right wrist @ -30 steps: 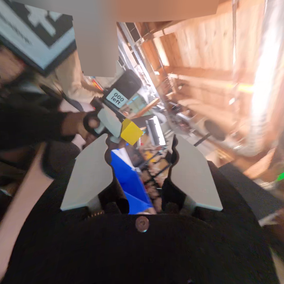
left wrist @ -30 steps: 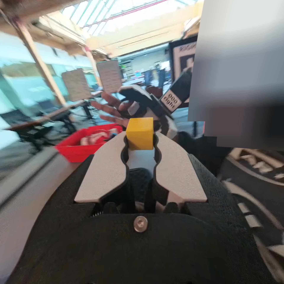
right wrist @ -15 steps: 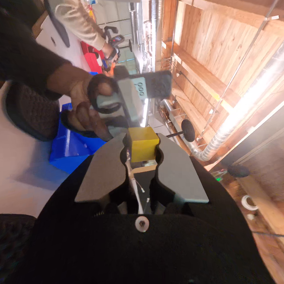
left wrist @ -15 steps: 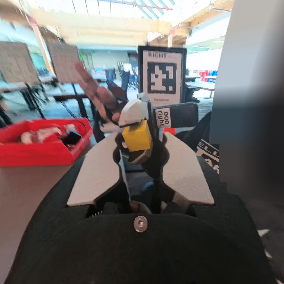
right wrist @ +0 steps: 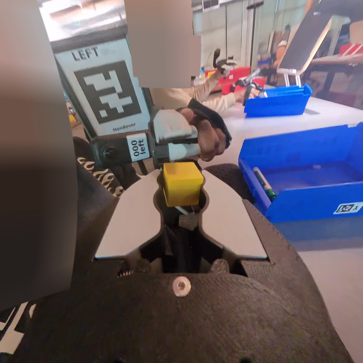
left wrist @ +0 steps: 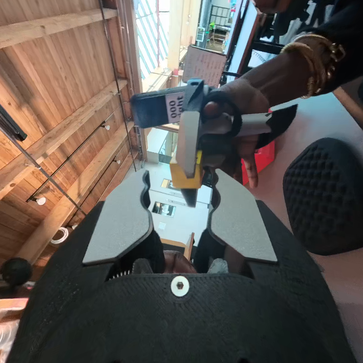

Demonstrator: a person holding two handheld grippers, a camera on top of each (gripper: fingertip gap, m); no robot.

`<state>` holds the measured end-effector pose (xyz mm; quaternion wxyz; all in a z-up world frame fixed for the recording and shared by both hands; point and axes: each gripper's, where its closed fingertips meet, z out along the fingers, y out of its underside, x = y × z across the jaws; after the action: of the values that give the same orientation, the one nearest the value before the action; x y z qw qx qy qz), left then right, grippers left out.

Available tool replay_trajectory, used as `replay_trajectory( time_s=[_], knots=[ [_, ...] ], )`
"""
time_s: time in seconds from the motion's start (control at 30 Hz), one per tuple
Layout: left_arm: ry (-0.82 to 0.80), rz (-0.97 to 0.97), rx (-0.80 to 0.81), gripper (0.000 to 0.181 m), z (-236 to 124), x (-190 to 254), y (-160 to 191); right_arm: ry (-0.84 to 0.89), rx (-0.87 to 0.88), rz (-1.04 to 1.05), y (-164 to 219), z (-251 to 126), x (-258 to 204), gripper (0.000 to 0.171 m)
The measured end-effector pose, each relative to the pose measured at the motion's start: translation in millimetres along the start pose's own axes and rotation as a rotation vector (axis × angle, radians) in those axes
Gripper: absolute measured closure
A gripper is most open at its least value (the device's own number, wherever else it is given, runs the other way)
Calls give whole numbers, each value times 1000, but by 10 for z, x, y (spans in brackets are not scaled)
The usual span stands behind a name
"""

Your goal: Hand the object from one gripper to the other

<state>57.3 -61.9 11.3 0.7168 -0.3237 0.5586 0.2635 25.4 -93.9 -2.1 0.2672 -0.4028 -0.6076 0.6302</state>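
A yellow cube (right wrist: pixel 182 184) sits clamped between the fingertips of my right gripper (right wrist: pixel 181 175), which is shut on it. In the left wrist view the cube (left wrist: pixel 182 180) hangs sideways, with one grey right finger (left wrist: pixel 187 145) across it. My left gripper (left wrist: pixel 181 174) is open and empty. The cube lies just ahead of its two fingertips, in line with the gap, and I see no contact. A hand (left wrist: pixel 245 98) holds the right gripper. The left gripper's body (right wrist: pixel 137 147) shows right behind the cube in the right wrist view.
An open blue bin (right wrist: pixel 294 208) with a marker pen (right wrist: pixel 265 184) stands on the table at the right, and a second blue bin (right wrist: pixel 275 102) stands farther back. A red bin (left wrist: pixel 261 157) lies behind the hand. Another person (right wrist: pixel 212 98) works at the far table. The tips of both grippers are at nearly the same place.
One second ago my left gripper held the cube and the right was open. The right gripper then shut on it and the left let go. Both views have since swung round.
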Motion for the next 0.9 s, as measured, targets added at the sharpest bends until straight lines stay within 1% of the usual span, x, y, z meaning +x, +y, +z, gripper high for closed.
replay_trajectory(
  time_s=[0.07, 0.1, 0.13, 0.2, 0.27, 0.37, 0.43, 0.47, 0.5, 0.57, 0.63, 0.67, 0.7, 0.77, 0.9],
  knots=[
    [23, 21, 5, 136, 32, 72, -23, 3, -29, 8, 52, 42, -1, 137],
    [29, 20, -2, 148, 43, 87, -20, 10, -38, 15, 67, 54, 10, 137],
    [46, 6, -17, 151, 50, 106, -4, 24, -40, 16, 70, 55, 29, 138],
    [58, -48, -27, 153, 48, 92, 8, 27, -19, 10, 37, 30, 42, 142],
    [45, -140, 1, 153, 35, 27, -16, 2, 20, 6, -27, 5, 3, 140],
    [23, -363, 54, 153, -20, -139, -3, -1, 96, -104, -142, -76, -57, 122],
    [17, -576, 96, 153, -64, -269, 39, 63, 182, -292, -263, -160, -59, 110],
    [43, -689, 121, 153, -84, -296, 49, 126, 241, -436, -343, -212, -51, 99],
    [80, -813, 148, 153, -101, -311, 51, 204, 287, -607, -410, -267, -44, 93],
    [216, -1083, 191, 153, -118, -276, 19, 372, 313, -977, -479, -348, -47, 94],
    [403, -1288, 241, 153, -152, -171, -76, 516, 243, -1328, -443, -361, -61, 101],
    [489, -1361, 261, 153, -169, -117, -123, 540, 180, -1468, -374, -327, -81, 104],
    [570, -1421, 269, 153, -180, -59, -158, 551, 118, -1561, -305, -281, -86, 107],
    [673, -1487, 283, 153, -178, 31, -216, 550, 33, -1628, -205, -176, -76, 111],
    [763, -1497, 247, 153, -128, 199, -281, 539, -51, -1684, -70, -9, -34, 124]
  ],
)
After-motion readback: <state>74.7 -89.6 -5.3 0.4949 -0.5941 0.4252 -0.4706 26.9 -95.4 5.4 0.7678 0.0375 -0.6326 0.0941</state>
